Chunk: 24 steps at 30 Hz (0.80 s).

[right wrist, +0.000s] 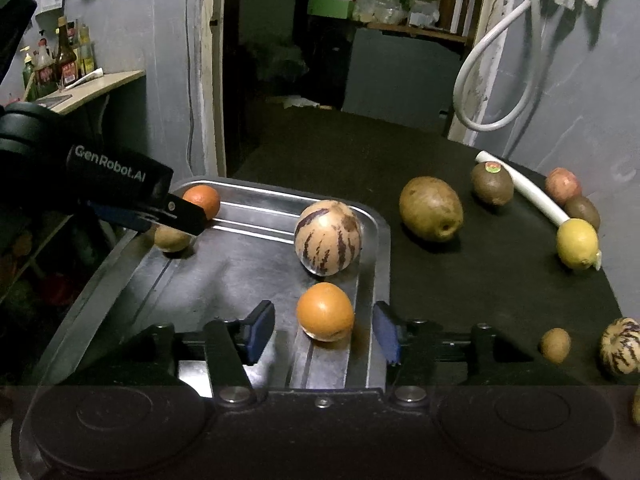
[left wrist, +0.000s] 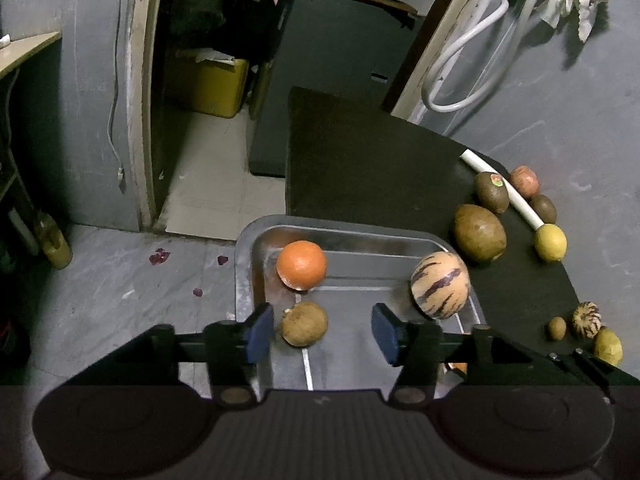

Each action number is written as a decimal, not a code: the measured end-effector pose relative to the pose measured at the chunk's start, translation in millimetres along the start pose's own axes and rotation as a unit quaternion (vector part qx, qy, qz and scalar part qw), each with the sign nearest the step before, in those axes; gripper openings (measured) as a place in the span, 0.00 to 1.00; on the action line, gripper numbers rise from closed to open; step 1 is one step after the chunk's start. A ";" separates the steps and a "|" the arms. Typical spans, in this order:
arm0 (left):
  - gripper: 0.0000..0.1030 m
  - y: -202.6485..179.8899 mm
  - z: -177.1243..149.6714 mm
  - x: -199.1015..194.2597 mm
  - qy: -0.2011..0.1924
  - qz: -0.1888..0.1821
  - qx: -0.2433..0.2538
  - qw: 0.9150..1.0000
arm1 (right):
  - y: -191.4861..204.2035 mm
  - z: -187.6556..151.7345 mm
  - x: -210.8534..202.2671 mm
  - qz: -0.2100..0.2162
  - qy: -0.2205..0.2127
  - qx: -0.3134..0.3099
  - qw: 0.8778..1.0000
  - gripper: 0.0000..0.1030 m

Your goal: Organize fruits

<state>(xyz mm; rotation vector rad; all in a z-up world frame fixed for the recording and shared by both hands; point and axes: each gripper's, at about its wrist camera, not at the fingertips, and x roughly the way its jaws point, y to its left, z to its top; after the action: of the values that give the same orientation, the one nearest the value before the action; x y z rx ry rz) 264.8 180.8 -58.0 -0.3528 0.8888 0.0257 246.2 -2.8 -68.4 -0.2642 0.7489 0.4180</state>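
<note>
A steel tray (left wrist: pixel 356 236) (right wrist: pixel 224 280) sits on the black table. In it lie an orange (left wrist: pixel 301 265) (right wrist: pixel 202 199), a small brown fruit (left wrist: pixel 305 323) (right wrist: pixel 173 239), a striped melon (left wrist: pixel 439 285) (right wrist: pixel 328 238) and a second orange (right wrist: pixel 325 311). My left gripper (left wrist: pixel 323 334) is open over the tray, with the brown fruit between its fingers near the left pad. It also shows in the right wrist view (right wrist: pixel 176 212). My right gripper (right wrist: pixel 324 332) is open around the second orange, pads apart from it.
On the black table (right wrist: pixel 480 280) right of the tray lie a large brown fruit (right wrist: pixel 431 208), kiwis (right wrist: pixel 492 183), a lemon (right wrist: pixel 577 243), a red fruit (right wrist: pixel 563 185), a white pipe (right wrist: pixel 528 192), a small brown fruit (right wrist: pixel 555 345) and a small striped fruit (right wrist: pixel 621 345). Open doorway behind.
</note>
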 end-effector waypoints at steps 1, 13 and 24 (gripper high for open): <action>0.66 -0.6 -0.4 -2.4 -0.002 -0.001 -0.001 1.000 | -0.5 -0.3 -3.2 -0.001 -0.003 0.001 1.000 0.61; 0.99 -14.9 -7.5 -26.7 -0.018 0.011 -0.003 1.000 | -18.4 -15.6 -51.4 -0.038 -0.036 0.043 0.998 0.99; 0.99 -61.6 -20.9 -18.2 0.013 -0.017 0.057 0.998 | -65.8 -51.9 -93.1 -0.128 -0.037 0.141 0.981 0.99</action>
<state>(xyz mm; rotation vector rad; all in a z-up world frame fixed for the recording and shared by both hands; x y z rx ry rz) 247.8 118.5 -38.2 -0.2628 0.9060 -0.0607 184.0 -106.0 -33.9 -0.0763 0.6811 0.0748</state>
